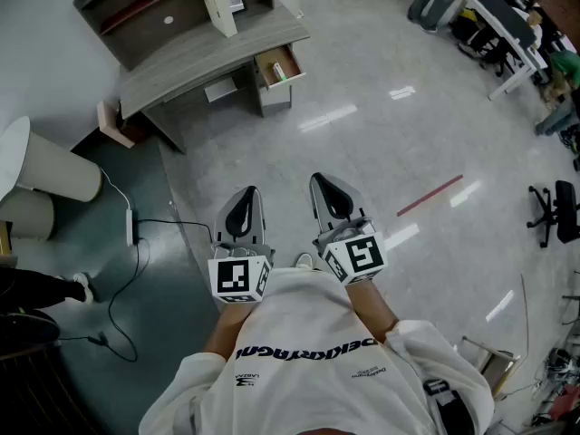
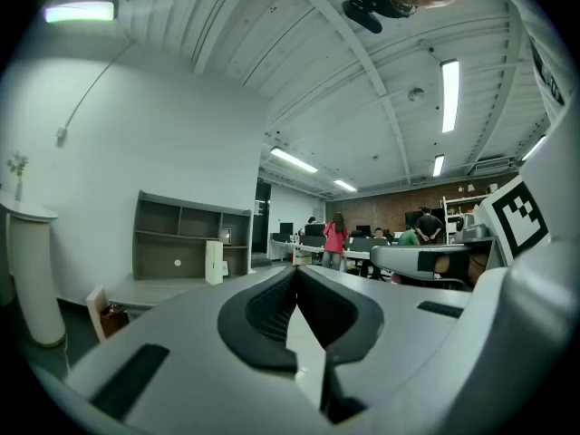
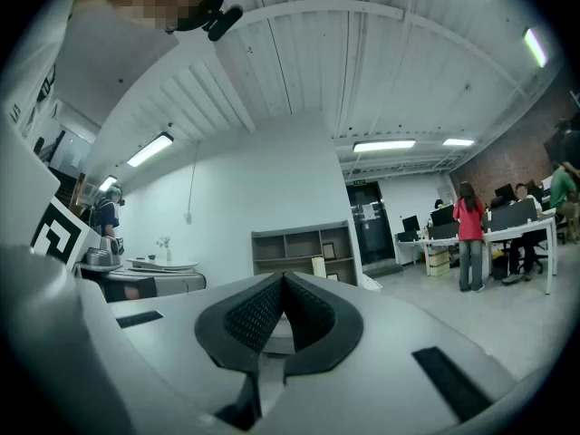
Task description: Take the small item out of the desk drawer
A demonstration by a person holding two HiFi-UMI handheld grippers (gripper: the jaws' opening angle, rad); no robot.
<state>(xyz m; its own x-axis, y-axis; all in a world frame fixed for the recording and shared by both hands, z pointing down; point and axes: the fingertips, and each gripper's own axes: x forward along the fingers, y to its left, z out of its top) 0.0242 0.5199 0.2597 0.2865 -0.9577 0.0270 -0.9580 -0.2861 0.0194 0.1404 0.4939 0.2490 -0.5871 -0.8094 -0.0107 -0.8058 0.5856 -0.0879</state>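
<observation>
A grey desk (image 1: 207, 57) with a shelf unit stands far ahead across the floor. Its drawer (image 1: 278, 66) is pulled open, and a small green item (image 1: 280, 72) lies inside. I hold both grippers close to my chest, far from the desk. My left gripper (image 1: 246, 193) is shut and empty. My right gripper (image 1: 323, 181) is shut with nothing between its jaws. In the left gripper view the desk (image 2: 172, 284) shows beyond the closed jaw tips (image 2: 294, 270). The right gripper view shows the shelf unit (image 3: 299, 252) behind the closed tips (image 3: 283, 277).
A white round pedestal table (image 1: 36, 166) stands at the left, with a power strip and cable (image 1: 132, 229) on the dark floor mat. Office desks (image 1: 507, 16) and chairs (image 1: 553, 211) line the right side. People stand at distant desks (image 3: 471, 238). Red tape (image 1: 430, 195) marks the floor.
</observation>
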